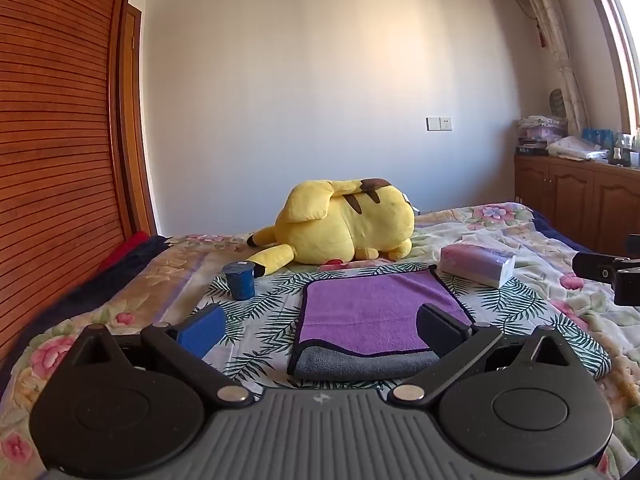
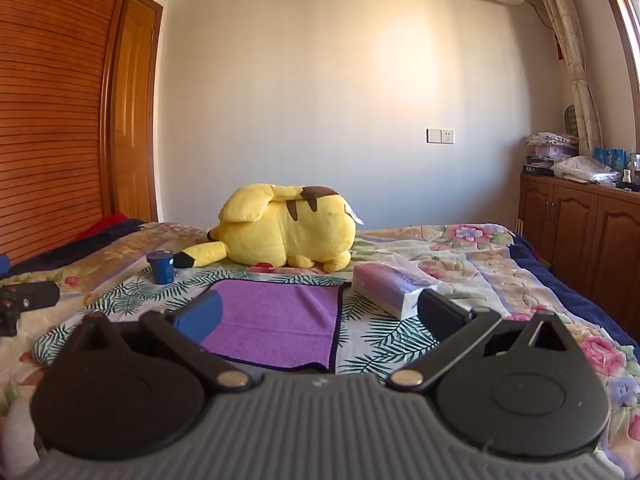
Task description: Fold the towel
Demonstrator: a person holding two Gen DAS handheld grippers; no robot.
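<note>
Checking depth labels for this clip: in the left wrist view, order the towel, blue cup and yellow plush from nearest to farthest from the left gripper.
1. Towel: on the bed just ahead of the left gripper, right of centre.
2. Blue cup: farther back, to the left.
3. Yellow plush: farthest, lying near the wall.

The left hand-held gripper (image 1: 320, 330) has a grey ribbed body with a small white emblem at its centre. At nine and three o'clock of it sit round black discs, each topped by a triangular horn. Black link arms pivot on silver rivets. One finger pad is blue, the other black. The right hand-held gripper (image 2: 318, 316) looks the same.
</note>
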